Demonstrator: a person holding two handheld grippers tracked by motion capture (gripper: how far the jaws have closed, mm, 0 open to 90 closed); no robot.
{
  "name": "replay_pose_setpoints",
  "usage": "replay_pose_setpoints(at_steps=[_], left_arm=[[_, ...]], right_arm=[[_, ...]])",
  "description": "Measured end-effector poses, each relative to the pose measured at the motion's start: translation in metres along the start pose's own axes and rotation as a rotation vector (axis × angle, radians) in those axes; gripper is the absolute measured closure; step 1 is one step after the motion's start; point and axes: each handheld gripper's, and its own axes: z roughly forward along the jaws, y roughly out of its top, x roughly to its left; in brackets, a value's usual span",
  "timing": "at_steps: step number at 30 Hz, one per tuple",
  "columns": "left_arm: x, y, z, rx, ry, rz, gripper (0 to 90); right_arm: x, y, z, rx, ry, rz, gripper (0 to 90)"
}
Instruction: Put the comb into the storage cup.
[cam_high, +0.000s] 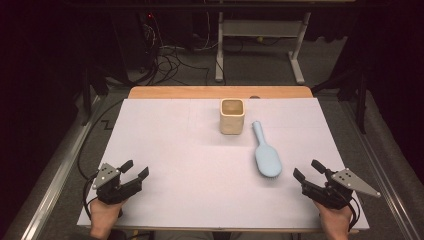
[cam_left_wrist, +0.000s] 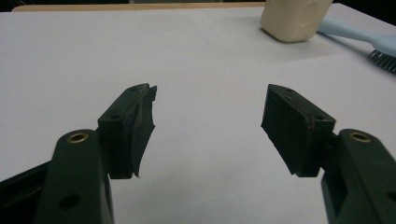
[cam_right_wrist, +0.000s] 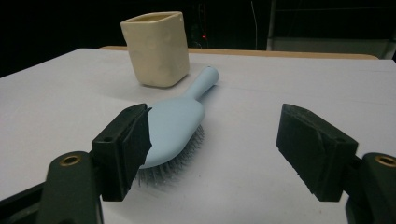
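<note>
Dim floor, cables and a desk frame are filling the background beyond the tabletop (cam_high: 165, 165), which is wearing a pale sheet with a strip of bare wood showing at its far edge. Near that far edge a cream square-mouthed cup (cam_high: 232, 116) is standing upright, and just beside it, toward the person's right, a light blue hairbrush (cam_high: 266, 152) is lying bristles down with its handle pointing at the cup, apart from it.

Nearest the brush, the right hand-held gripper (cam_high: 307, 170) is waiting at the near right corner, jaws spread wide and holding nothing; in its own view the brush head (cam_right_wrist: 175, 126) is sitting just ahead of one jaw. At the near left, the left hand-held gripper (cam_high: 136, 169) is likewise gaping wide and empty, well apart from both things.

The brush is probably light, stiff plastic with a smooth, somewhat slippery back. Its narrow handle (cam_high: 258, 131) is looking like the surest hold, pinched across its sides.
</note>
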Motion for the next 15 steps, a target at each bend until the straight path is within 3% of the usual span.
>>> replay_pose_setpoints(at_steps=[15], left_arm=[[-0.002,0.000,-0.001,-0.004,-0.014,0.010,34.2]], right_arm=[[0.008,0.006,0.013,0.016,0.037,-0.002,27.9]])
